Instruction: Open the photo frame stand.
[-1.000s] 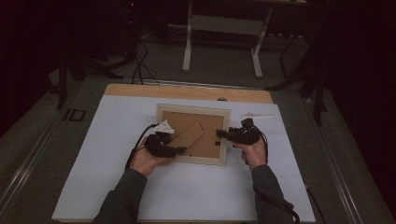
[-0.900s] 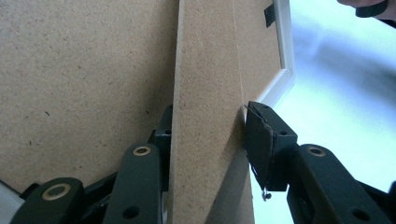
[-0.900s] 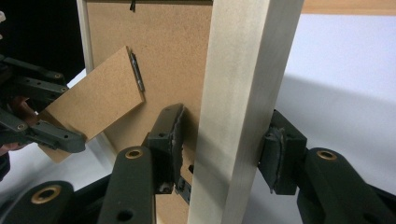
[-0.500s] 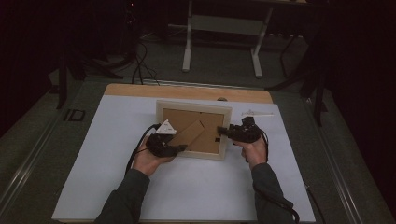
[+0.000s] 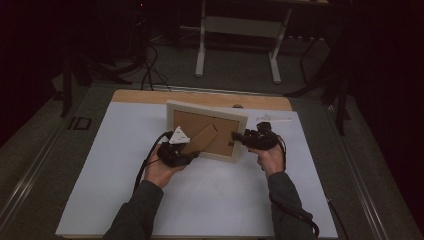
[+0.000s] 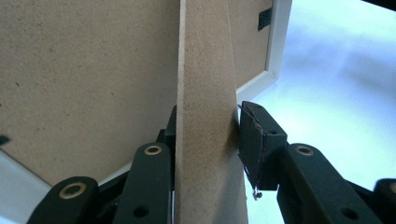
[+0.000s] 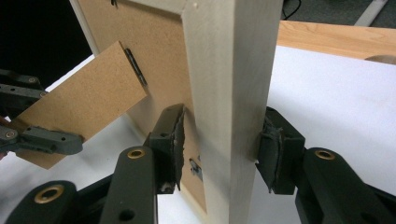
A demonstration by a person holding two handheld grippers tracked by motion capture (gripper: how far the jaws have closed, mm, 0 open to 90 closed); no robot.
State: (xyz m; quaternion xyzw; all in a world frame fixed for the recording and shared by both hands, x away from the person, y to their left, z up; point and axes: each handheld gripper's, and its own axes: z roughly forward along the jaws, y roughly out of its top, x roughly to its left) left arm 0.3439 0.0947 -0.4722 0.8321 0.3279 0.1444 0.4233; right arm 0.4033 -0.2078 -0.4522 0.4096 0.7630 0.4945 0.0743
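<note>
A pale wooden picture frame [image 5: 207, 131] is propped back-side toward the person, near the centre of the white table sheet [image 5: 100, 170]. Its glazed front is turned away and cannot be seen; its lower edge is hidden behind the two grippers. In the right gripper view the frame's top and bottom are cut off by the picture edge.

The left gripper [image 5: 176, 152], at 8 o'clock of the frame, has its jaws on either side of the brown fibreboard easel stand [image 6: 205, 116], which hangs out from the backing board [image 6: 84, 79]. The jaws have just been closing; the right-hand pad touches the stand's edge, while the other pad lies behind the board, so a firm grip cannot be confirmed.

The right gripper [image 7: 219, 149], at 3 o'clock of the frame, is clamped across the frame's side rail, one pad on each face.

Both forearms, in dark sleeves, enter from 6 o'clock, hands wrapped round the gripper bodies, wrists near the sheet.
</note>
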